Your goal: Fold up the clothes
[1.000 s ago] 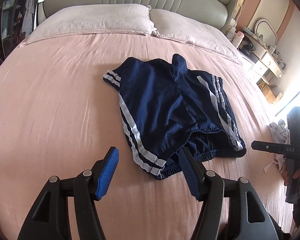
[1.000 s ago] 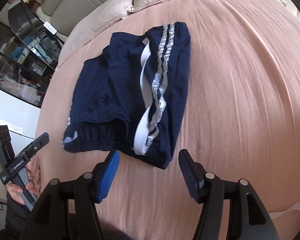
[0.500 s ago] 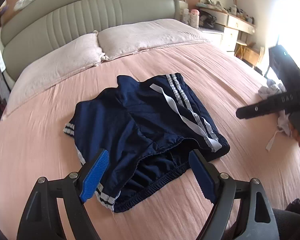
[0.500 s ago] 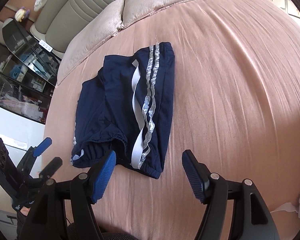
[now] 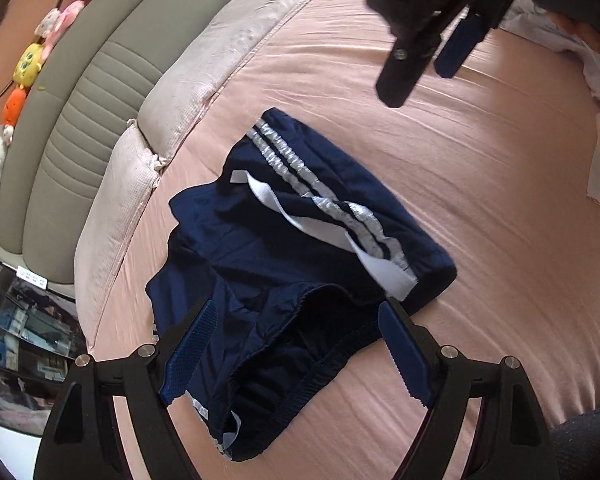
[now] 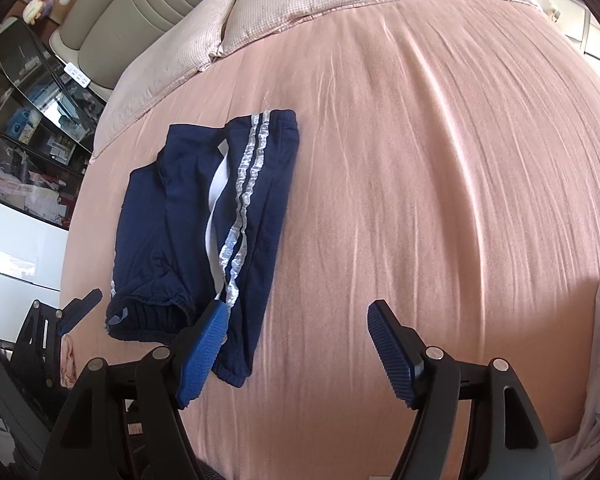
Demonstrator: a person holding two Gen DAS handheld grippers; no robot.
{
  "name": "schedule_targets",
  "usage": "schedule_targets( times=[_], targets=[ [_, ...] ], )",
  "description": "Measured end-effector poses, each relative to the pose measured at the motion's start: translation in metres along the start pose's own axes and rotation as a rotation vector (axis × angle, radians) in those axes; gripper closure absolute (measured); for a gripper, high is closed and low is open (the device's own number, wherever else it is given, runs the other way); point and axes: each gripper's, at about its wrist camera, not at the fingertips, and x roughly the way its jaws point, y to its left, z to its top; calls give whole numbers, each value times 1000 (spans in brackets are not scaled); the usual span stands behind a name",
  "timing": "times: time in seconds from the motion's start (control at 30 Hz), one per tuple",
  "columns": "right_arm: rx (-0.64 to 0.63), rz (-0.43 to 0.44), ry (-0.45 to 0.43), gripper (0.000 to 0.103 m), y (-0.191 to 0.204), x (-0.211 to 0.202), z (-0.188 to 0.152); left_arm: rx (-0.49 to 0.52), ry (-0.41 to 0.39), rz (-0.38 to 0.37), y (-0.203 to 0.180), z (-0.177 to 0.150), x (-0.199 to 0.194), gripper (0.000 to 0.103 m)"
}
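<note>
While navy shorts [image 5: 300, 264] lie crumpled mid-frame on pink bed [image 5: 480, 208], left tool [image 5: 296, 344] gapes wide over waistband; right tool [image 6: 296, 344] just widened, gripping nothing.

left tongs [image 5: 296, 344]: opened wider, over shorts [image 5: 300, 264] waistband | right tongs [image 6: 296, 354]: widened
</note>
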Motion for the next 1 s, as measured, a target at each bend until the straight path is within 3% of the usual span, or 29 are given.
schedule_targets(
  times=[0.17, 0.37, 0.6, 0.87, 1.0],
  targets=[
    [-27, -16, 22, 31, -9, 1, 16, 105, 26, 27, -40, 24, -3, 20],
    [-19, -21, 28, 31, -21, 0, 33, 85, 132, 91, -71, 41, 14, 20],
    [-28, -24, 60, 31, -24, 10, 40, 129, 154, 125, -101, 51, 27, 20],
    [-45, -11, 81, 31, -23, 18, 49, 277, 168, 408, -107, 40, 54, 20],
    [-49, -5, 92, 31, -20, 23, 60, 240, 173, 381, -100, 39, 52, 20]
  ],
)
